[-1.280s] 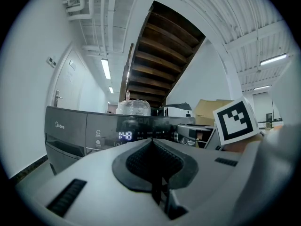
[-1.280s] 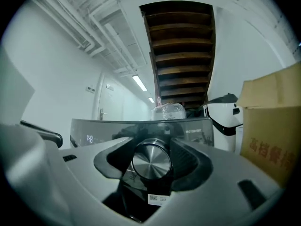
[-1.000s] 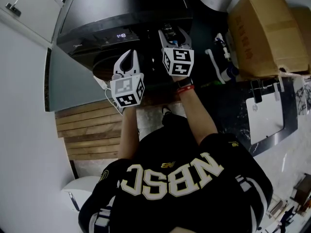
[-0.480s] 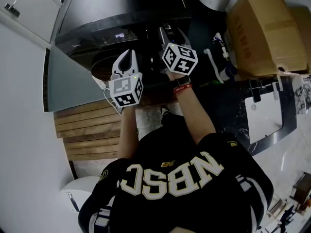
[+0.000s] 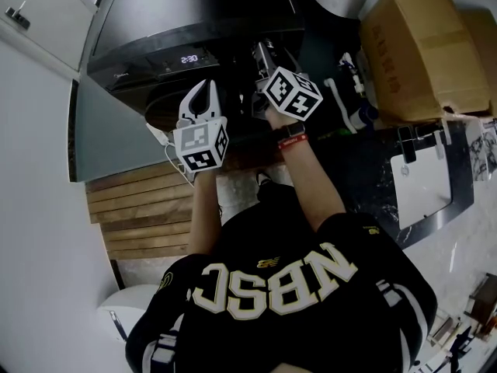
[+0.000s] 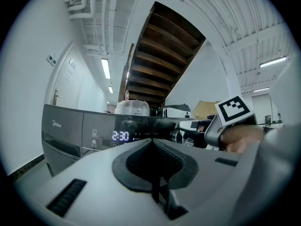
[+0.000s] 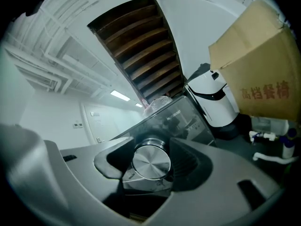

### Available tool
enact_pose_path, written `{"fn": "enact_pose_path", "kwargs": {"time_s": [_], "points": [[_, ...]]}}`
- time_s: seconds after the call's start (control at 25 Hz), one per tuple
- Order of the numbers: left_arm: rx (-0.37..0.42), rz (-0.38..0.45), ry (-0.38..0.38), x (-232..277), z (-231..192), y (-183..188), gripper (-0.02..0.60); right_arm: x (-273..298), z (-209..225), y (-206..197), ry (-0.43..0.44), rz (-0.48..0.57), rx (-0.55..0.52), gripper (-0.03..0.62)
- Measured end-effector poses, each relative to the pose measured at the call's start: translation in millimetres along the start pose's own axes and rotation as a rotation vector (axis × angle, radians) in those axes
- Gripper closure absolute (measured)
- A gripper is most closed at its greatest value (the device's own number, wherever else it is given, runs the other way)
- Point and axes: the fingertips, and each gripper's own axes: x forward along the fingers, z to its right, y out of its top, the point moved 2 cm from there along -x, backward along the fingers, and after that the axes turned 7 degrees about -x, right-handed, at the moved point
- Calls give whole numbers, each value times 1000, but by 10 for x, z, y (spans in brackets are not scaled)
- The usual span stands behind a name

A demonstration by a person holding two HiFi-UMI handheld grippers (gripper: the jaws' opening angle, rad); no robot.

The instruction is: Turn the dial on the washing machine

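We stand in a white-walled room with strip lights overhead, beneath the underside of a brown wooden staircase. Before us is a dark grey front-loading washing machine. A brown cardboard box and a white rounded appliance sit off to its right.

The head view shows us both tools from above, held at the machine's front panel. The left tool is a little short of the panel and the right tool is up against it. In that view the right tool covers the dial completely.

Only the right gripper view shows it face-on. The round brushed-metal dial sits between the dark pads, which press on its rim from either side, so the right tool grips the dial.

In the left gripper view the left tool's jaws meet tip to tip with nothing between them. Beyond them the lit display reads 2:30. To the right of the display we see the dial side-on, standing out of the panel.

The dial is a short cylinder. Its axis runs level, straight out of the front panel towards us, in line with the right tool's jaws, and its flat face points at that tool's camera. The right tool's marker cube stands cornerwise in the head view, and the panel slants across the right gripper view, so we see that tool rolled about the dial's axis.
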Motion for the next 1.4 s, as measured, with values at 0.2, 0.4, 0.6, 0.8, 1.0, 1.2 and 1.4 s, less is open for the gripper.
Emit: {"fn": "enact_pose_path", "kwargs": {"time_s": [0.2, 0.4, 0.6, 0.8, 1.0, 1.2, 1.4], "points": [[4, -6, -9, 15, 24, -9, 566, 11, 19, -10, 4, 6, 51, 352], [11, -11, -16, 6, 43, -24, 566, -3, 74, -21, -1, 20, 202, 352], [16, -14, -9, -27, 21, -18, 566, -29, 194, -84, -10, 74, 520, 352], [18, -18, 3, -60, -29, -10, 566, -24, 191, -86, 8, 70, 542, 352], [19, -22, 4, -96, -40, 4, 566, -24, 193, -77, 46, 31, 514, 350], [19, -22, 5, -164, -31, 17, 566, -189, 156, -75, 77, -16, 349, 384], [21, -3, -19, -279, 35, 51, 566, -425, 90, -149, 100, -57, 150, 409]]}}
